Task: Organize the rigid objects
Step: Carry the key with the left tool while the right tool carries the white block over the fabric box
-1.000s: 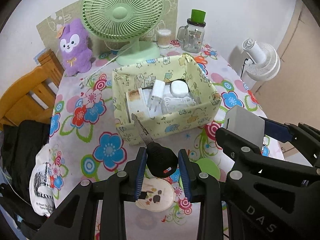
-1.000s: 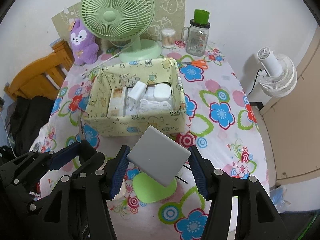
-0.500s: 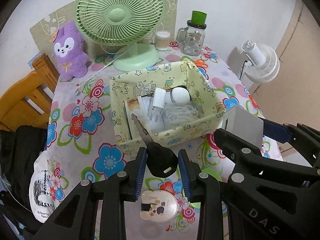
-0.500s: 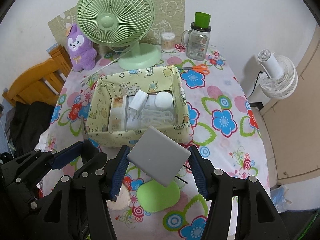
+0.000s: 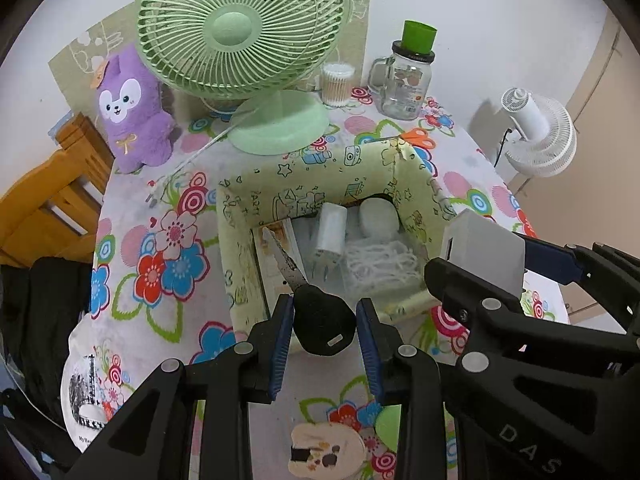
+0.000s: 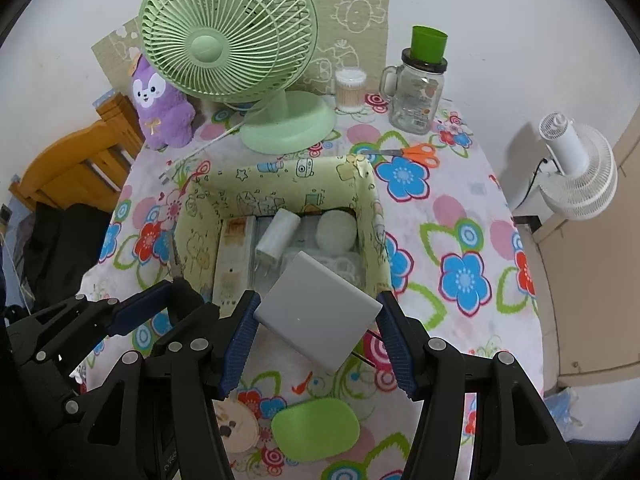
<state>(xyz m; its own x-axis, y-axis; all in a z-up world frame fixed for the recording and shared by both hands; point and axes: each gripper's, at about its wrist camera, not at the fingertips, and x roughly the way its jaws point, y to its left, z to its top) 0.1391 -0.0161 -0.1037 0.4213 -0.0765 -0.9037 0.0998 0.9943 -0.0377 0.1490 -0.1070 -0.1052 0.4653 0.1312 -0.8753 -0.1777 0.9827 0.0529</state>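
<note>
We had the left hand-held gripper (image 5: 325, 326) clamped on a key (image 5: 316, 312) — the right hand-held gripper (image 6: 318, 320) clamped on a grey box (image 6: 320, 312) — both over the fabric bin's (image 6: 280, 184) near wall.

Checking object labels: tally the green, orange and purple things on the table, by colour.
Green: 3, fan, jar lid, soap-shaped pad
Orange: 1, scissors
Purple: 1, plush
Total: 5
</note>
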